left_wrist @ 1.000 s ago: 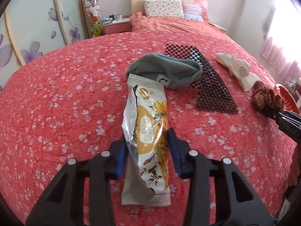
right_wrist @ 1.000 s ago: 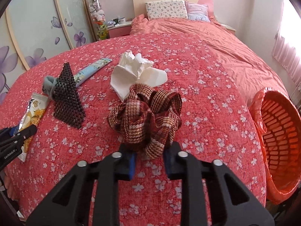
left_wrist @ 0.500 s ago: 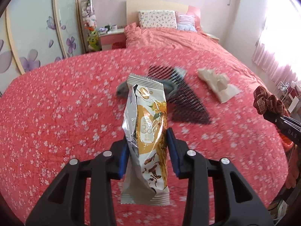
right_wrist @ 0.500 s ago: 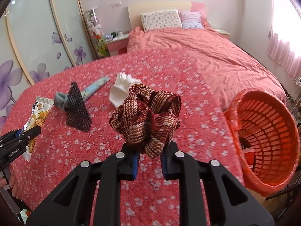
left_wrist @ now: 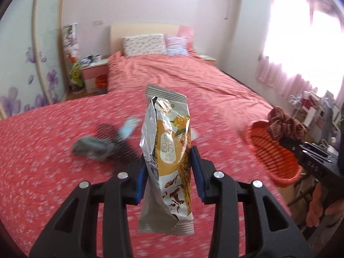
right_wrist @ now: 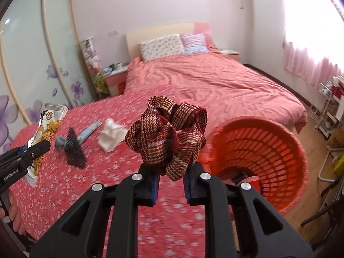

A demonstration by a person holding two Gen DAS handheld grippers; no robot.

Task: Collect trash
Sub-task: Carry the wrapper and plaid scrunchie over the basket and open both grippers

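Note:
My left gripper (left_wrist: 169,173) is shut on a silver and yellow snack wrapper (left_wrist: 166,150) and holds it upright, well above the red floral bedspread. My right gripper (right_wrist: 171,180) is shut on a bunched brown-and-red woven strap (right_wrist: 167,133), lifted above the bed, left of the orange mesh basket (right_wrist: 268,148). In the left wrist view the strap (left_wrist: 283,126) hangs over the basket's rim (left_wrist: 255,129). The wrapper also shows at the far left of the right wrist view (right_wrist: 46,129).
On the bedspread lie a grey sock (left_wrist: 92,148), a black mesh piece (right_wrist: 74,150), a blue tube (right_wrist: 90,129) and a crumpled white tissue (right_wrist: 111,133). The basket stands off the bed's right edge with some items inside. A metal rack (right_wrist: 326,111) stands at the right.
Both grippers have risen from the bedspread with their loads. The right one has swung toward the orange basket; the strap now hangs near its rim.

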